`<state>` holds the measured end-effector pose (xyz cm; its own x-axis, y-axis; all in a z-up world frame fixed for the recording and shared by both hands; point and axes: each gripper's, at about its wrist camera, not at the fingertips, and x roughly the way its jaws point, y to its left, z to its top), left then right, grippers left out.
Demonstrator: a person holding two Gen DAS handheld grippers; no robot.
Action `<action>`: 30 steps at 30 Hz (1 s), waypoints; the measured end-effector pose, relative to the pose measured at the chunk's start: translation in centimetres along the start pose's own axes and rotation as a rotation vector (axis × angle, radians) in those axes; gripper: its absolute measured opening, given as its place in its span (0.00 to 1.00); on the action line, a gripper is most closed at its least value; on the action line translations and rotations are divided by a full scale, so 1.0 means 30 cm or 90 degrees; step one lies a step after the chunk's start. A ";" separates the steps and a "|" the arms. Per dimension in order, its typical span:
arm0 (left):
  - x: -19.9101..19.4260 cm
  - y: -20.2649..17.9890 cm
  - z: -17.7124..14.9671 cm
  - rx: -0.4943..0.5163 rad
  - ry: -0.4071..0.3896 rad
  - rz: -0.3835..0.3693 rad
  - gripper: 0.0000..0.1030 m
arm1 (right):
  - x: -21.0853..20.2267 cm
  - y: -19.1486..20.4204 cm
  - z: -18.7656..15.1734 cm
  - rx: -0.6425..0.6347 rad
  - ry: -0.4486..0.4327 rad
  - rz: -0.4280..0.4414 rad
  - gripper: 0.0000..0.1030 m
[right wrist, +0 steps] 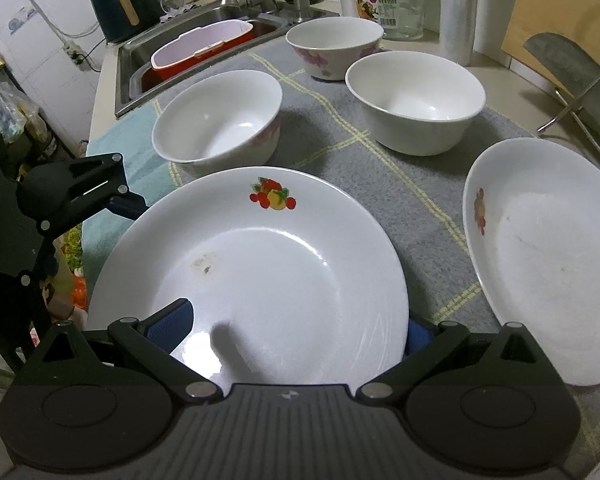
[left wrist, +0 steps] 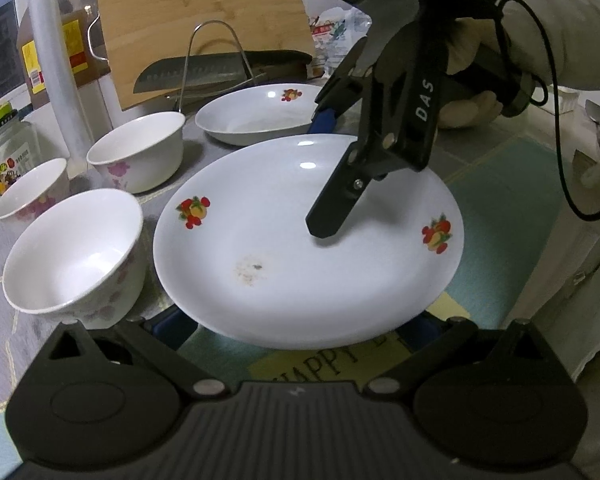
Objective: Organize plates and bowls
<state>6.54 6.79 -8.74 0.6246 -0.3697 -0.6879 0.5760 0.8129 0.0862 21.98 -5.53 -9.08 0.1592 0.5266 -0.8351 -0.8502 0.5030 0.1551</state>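
A white plate with fruit prints is held a little above the grey mat. My right gripper has one finger above its far rim and one below, shut on it. My left gripper straddles the near rim, its fingers mostly hidden under the plate; in the right wrist view its finger is at the plate's left edge. A second fruit-print plate lies on the mat. Three white bowls stand beside them.
A wooden cutting board, a knife in a wire rack, an oil bottle, a film roll and a glass jar line the back. A sink with a red tub lies beyond the mat's far end.
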 end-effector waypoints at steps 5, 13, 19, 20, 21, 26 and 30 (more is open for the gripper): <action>-0.001 -0.025 0.028 -0.006 -0.002 0.001 1.00 | -0.038 -0.005 -0.012 -0.008 -0.006 -0.003 1.00; 0.000 -0.064 0.064 -0.009 -0.008 0.002 1.00 | -0.102 -0.020 -0.047 -0.015 -0.016 -0.007 1.00; 0.007 -0.095 0.100 -0.011 -0.010 0.001 1.00 | -0.148 -0.031 -0.078 -0.020 -0.023 -0.011 1.00; 0.009 -0.101 0.106 -0.010 -0.010 0.003 1.00 | -0.157 -0.034 -0.084 -0.021 -0.026 -0.012 1.00; 0.010 -0.108 0.112 -0.010 -0.011 0.004 1.00 | -0.164 -0.035 -0.088 -0.021 -0.027 -0.012 1.00; 0.021 -0.141 0.140 -0.006 -0.012 0.006 1.00 | -0.201 -0.052 -0.113 -0.023 -0.033 -0.017 1.00; 0.036 -0.162 0.166 -0.003 -0.013 0.005 1.00 | -0.231 -0.069 -0.133 -0.022 -0.038 -0.019 1.00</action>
<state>7.04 0.20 -6.31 0.6392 -0.3723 -0.6729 0.5687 0.8179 0.0878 20.65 -12.95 -5.72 0.2134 0.5518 -0.8062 -0.8614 0.4955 0.1111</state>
